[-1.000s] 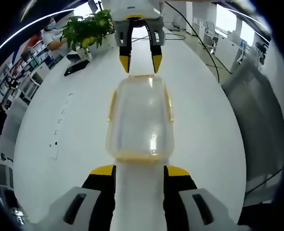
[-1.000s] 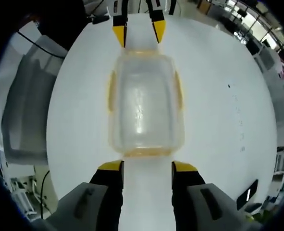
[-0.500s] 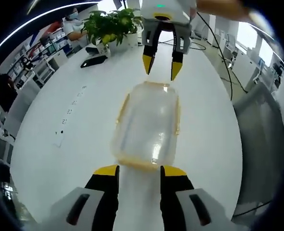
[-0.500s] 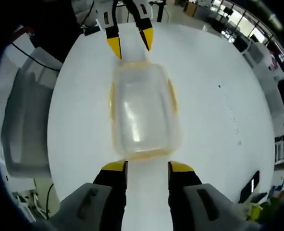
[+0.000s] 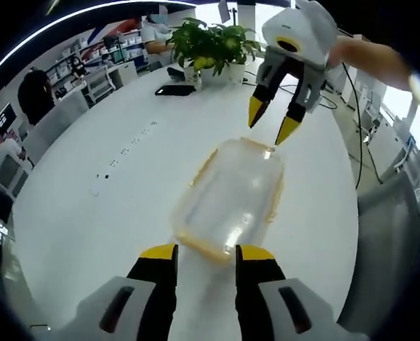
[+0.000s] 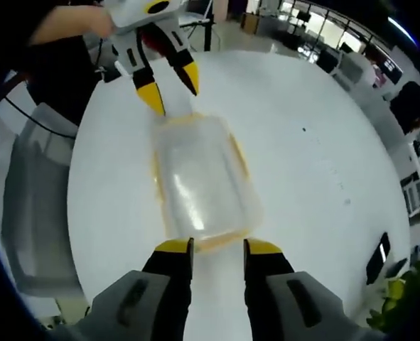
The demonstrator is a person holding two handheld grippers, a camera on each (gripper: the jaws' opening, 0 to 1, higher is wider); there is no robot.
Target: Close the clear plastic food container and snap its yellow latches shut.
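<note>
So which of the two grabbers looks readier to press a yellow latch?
Neither clearly. The left gripper and right gripper each sit open at opposite ends of the closed clear container, equally near.

Open-plan office, long white table, potted plant, phone, shelves behind, desks, grey chair, seated people
</note>
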